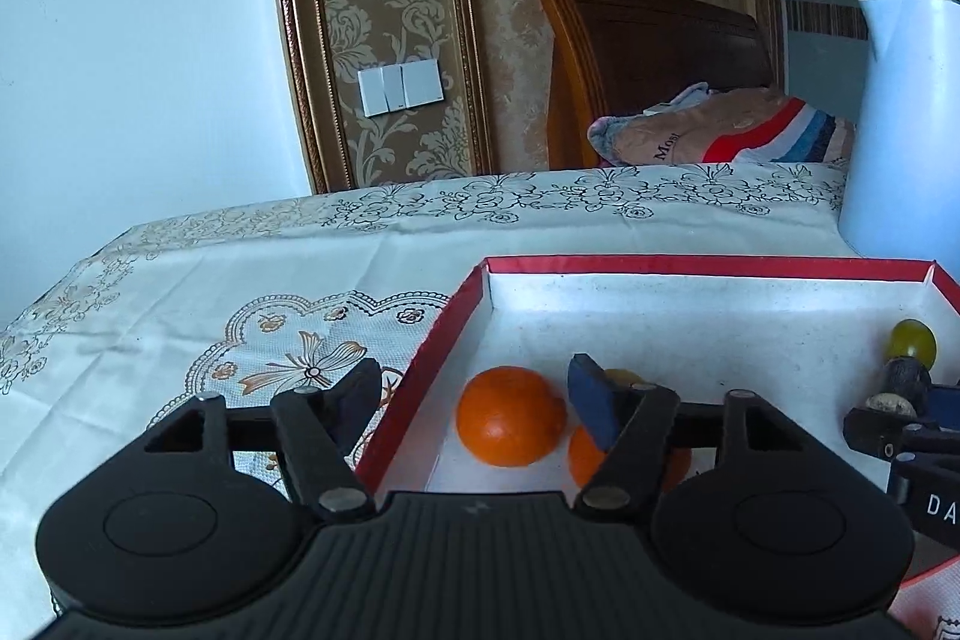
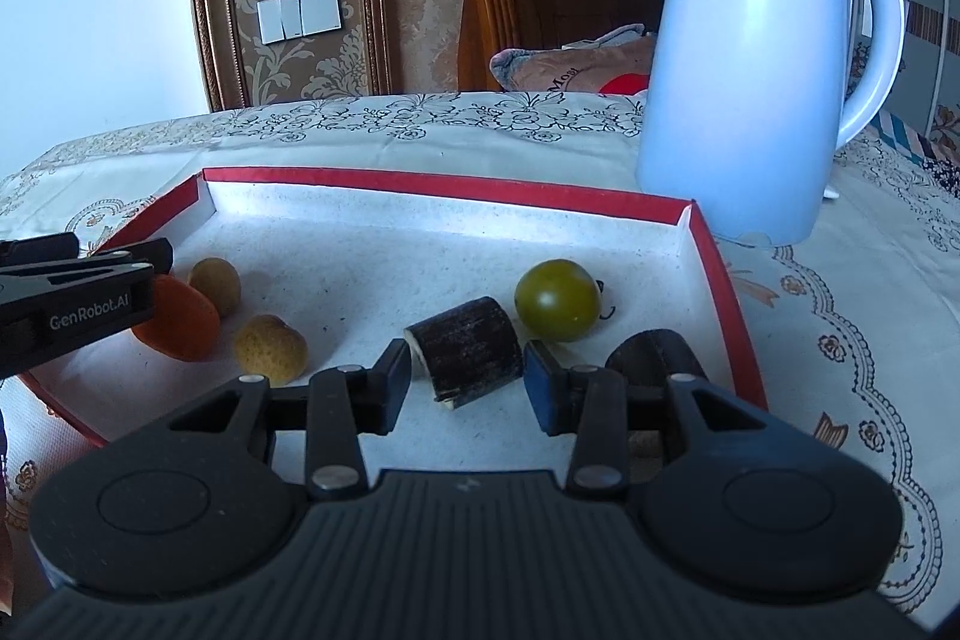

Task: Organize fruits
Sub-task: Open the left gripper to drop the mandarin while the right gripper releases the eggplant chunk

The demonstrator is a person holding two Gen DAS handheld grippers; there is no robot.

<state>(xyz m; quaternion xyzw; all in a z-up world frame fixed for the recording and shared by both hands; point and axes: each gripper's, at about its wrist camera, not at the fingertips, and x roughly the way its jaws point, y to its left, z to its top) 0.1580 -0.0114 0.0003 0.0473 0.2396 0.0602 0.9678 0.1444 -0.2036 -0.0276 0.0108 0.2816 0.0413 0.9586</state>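
A shallow red-rimmed box [image 2: 714, 244] with a white floor holds the fruit; it also shows in the left wrist view [image 1: 420, 358]. My left gripper [image 1: 480, 394] is open, one finger outside the box's left wall, the other inside, straddling an orange [image 1: 510, 415]; a second orange [image 1: 585, 451] lies behind its right finger. My right gripper [image 2: 468, 379] is open around a dark sugarcane piece [image 2: 465, 349] lying on the box floor. A green tomato [image 2: 558, 300], two small yellow-brown fruits [image 2: 270, 347] [image 2: 216, 283] and another dark piece [image 2: 651, 349] lie nearby.
A pale blue electric kettle [image 2: 756, 58] stands just behind the box's far right corner. The table wears a white floral cloth [image 1: 240, 280]. A wooden headboard and a pillow [image 1: 720, 130] are beyond the table's far edge.
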